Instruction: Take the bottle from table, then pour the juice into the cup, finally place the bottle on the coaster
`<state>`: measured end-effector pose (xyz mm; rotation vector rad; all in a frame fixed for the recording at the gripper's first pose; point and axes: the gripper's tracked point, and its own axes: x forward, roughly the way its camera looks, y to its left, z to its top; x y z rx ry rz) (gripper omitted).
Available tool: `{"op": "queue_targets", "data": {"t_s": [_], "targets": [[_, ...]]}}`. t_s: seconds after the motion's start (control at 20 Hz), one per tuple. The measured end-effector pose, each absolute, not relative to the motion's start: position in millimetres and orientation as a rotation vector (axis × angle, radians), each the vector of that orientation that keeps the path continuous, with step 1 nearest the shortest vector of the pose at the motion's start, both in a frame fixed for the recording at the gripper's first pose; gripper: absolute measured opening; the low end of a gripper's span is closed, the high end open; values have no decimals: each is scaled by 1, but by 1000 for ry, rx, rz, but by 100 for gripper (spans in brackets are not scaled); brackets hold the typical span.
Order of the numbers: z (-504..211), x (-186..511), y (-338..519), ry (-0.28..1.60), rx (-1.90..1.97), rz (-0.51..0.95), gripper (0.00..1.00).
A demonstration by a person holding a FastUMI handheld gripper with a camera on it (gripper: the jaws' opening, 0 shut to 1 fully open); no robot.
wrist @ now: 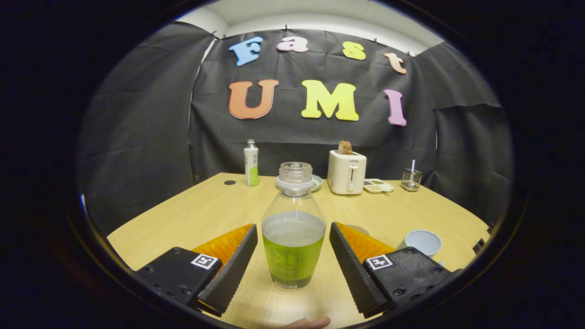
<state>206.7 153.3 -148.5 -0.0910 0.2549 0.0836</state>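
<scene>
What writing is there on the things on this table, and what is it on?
On the bottle, between the open jaws of the gripper and touched by neither: green label, print too blurred to read.
On the far bottle: characters too small to read.
On the toaster: small brand mark, unreadable.
On the gripper: two square markers, patterns, no words.

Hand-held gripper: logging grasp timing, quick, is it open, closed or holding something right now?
Hand-held gripper: open, fingers either side of the bottle, not touching it.
</scene>
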Motion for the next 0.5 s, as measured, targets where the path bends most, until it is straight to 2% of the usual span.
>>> {"op": "queue_targets", "data": {"t_s": [0.1,0.25,0.5], "targets": [[-152,215,151,259,-99,57,100],[-144,214,148,204,-127,20,83],[-141,205,151,225,-101,46,80]]}}
